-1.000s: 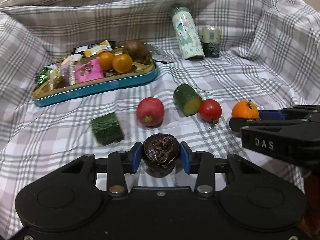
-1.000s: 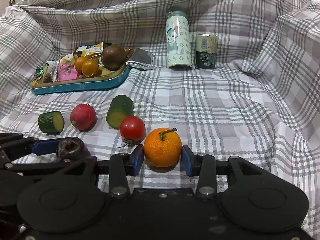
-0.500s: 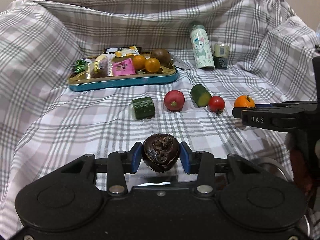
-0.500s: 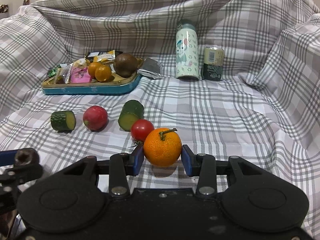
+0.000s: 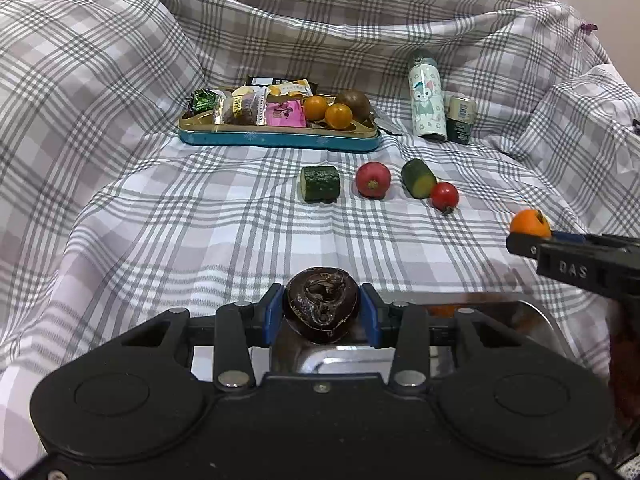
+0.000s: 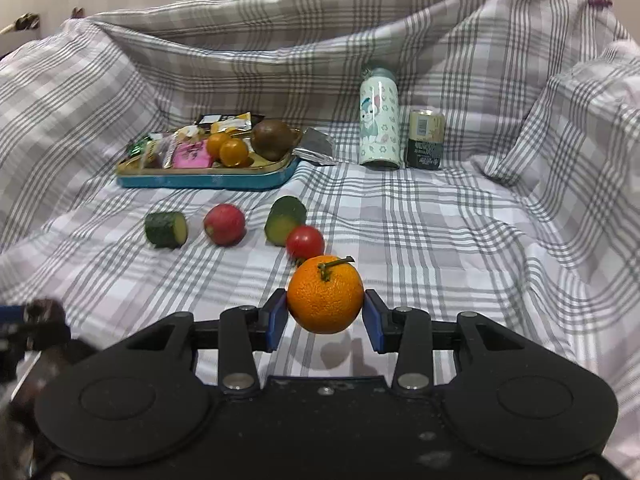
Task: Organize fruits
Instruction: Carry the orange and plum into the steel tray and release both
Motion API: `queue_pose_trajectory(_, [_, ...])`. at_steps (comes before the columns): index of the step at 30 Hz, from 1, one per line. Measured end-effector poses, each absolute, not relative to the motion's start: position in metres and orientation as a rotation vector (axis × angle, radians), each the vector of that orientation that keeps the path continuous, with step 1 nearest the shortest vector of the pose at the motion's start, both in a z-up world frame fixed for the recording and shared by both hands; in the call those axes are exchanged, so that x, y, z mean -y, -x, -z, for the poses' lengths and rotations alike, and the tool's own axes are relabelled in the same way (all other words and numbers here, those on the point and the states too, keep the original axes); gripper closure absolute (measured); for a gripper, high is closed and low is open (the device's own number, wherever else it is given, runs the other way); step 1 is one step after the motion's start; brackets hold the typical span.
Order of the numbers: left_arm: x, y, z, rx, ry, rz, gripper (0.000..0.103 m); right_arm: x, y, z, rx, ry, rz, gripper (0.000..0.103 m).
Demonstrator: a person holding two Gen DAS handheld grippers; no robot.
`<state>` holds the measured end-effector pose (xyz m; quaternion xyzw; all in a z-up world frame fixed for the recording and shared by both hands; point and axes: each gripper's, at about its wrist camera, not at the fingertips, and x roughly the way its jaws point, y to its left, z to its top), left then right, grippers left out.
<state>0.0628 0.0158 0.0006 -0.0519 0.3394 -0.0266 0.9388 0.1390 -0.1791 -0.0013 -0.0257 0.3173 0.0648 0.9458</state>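
Gripped: orange (image 6: 325, 294) in right claw (image 6: 325, 314), dark fruit (image 5: 321, 304) in left claw (image 5: 321, 314) (both clear of tray (image 5: 280, 138)), apparently for sorting.

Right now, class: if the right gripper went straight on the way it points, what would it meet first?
Probably the small red tomato, just beyond the held round orange mandarin in the right gripper; depth is unclear, so it might pass above it.

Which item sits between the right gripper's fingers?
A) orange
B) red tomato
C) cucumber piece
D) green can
A: the orange is clamped between the blue fingers of the right gripper, lifted clear of the cloth.
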Motion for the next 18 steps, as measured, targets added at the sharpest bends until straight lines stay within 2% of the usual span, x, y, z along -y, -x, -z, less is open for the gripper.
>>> queue_pose_trajectory(18, [-0.011,-0.010,0.002,-0.711,0.151,0.084,0.054,0.193,-0.046,-0.007,-0.650,0.001,-0.155,0.061])
